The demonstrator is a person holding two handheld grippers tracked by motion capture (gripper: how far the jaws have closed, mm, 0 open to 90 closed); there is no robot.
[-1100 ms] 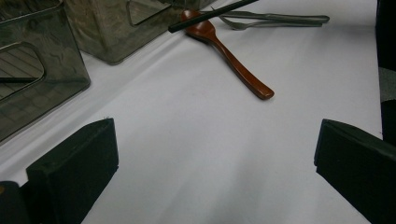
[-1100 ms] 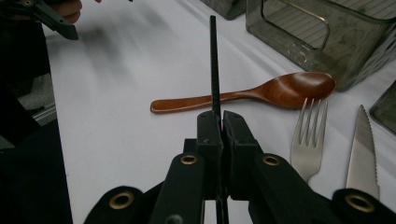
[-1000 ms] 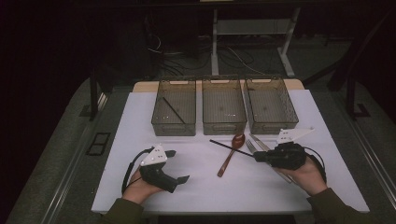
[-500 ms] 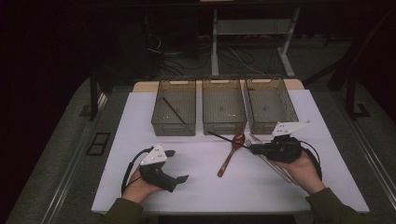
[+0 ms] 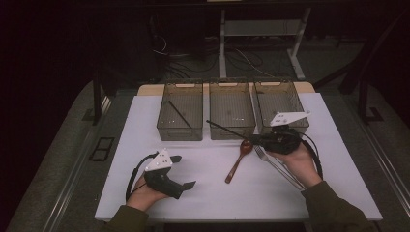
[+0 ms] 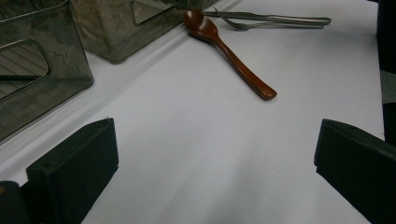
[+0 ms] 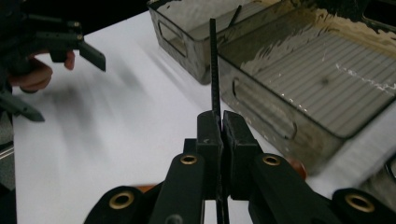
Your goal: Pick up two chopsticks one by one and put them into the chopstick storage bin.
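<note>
Holding a thin black chopstick [image 7: 214, 65], my right gripper [image 5: 263, 139] has its fingers pressed together on the stick's near end, which the right gripper view makes plain: the two pads meet with the stick pinched between them, and it runs straight away from the camera toward the bins. From the high view I see that same chopstick [image 5: 227, 129] lifted off the surface, slanting up and to the left across the front wall of the middle bin [image 5: 231, 133], its far tip near the gap between the middle bin and the left bin [image 5: 179, 135].

A second black chopstick [image 5: 179, 114] lies slanted inside the left bin. The right bin [image 5: 270, 89] stands just behind my right hand.

On the white surface [image 5: 203, 193] a brown wooden spoon [image 5: 238, 161] lies just in front of the middle bin, bowl toward it. The left gripper view gives me its glossy bowl and handle [image 6: 233, 60] far better, with a metal fork [image 6: 261, 21] beyond it, tines close to the spoon's bowl; from the high view the fork [image 5: 275, 166] runs partly under my right hand.

My left gripper [image 5: 180, 171] rests low on the surface near its front edge, well apart from everything, fingers spread wide with nothing between them, as its own view confirms.
</note>
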